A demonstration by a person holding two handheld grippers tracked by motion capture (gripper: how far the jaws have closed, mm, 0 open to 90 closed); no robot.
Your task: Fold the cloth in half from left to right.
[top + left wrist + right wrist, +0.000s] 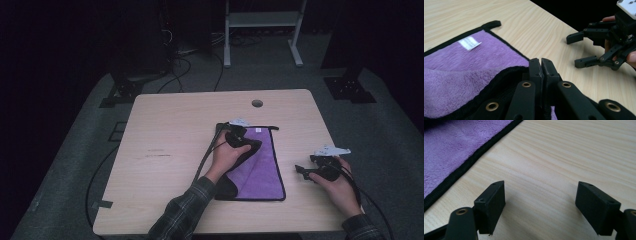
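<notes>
You're working a purple towel [260,165] with black piping and a white tag [469,43] — it's lying mid-table, one edge folded over itself. Your left gripper [541,65] is clamping that folded black hem. Your right gripper [302,171] is hovering released over bare table [170,130], just beside the towel's right edge — wide open wood there.

A dim lab or test room, by the look of it; a bare wooden table [170,150] on grey carpet [385,135], loose cables [185,65] at eleven o'clock, a white metal stand [262,30] at twelve, black equipment feet [350,89] at two.
</notes>
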